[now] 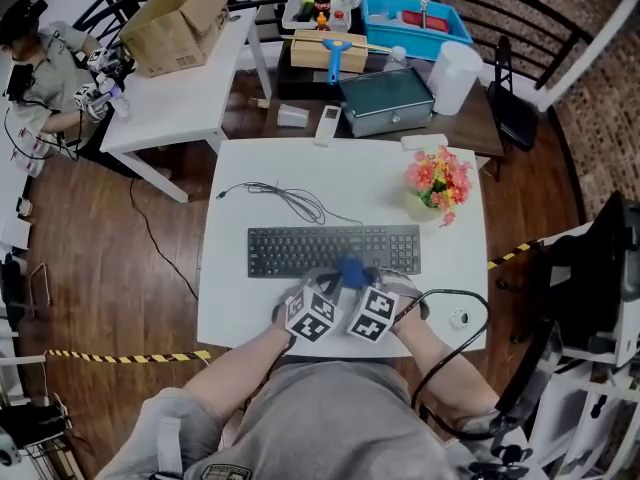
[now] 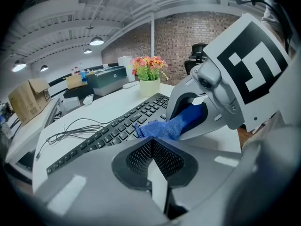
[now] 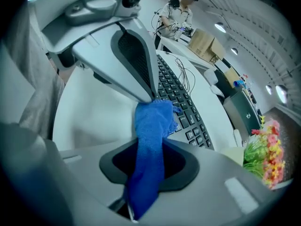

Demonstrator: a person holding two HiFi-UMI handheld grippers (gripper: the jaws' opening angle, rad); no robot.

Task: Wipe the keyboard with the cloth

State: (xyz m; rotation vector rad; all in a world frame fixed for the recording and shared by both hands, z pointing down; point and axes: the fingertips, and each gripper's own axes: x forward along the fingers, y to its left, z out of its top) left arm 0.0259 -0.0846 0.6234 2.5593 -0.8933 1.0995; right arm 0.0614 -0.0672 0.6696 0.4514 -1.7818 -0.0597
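A black keyboard (image 1: 330,250) lies across the middle of the white table (image 1: 240,308). Both grippers hang close together over its near edge. My right gripper (image 1: 360,282) is shut on a blue cloth (image 3: 150,140), which runs up between its jaws and bunches on the keys (image 3: 181,98). In the left gripper view the cloth (image 2: 171,126) sticks out of the right gripper's mouth. My left gripper (image 2: 151,142) is shut, its mesh pads meeting with nothing between them. Its tip (image 3: 149,97) touches the top of the cloth.
A pot of pink and orange flowers (image 1: 437,183) stands at the table's far right, and the keyboard's loose cable (image 1: 285,198) lies behind the keys. A grey case (image 1: 385,100), a white roll (image 1: 455,76) and a cardboard box (image 1: 180,23) sit on farther tables. A person (image 1: 40,68) sits far left.
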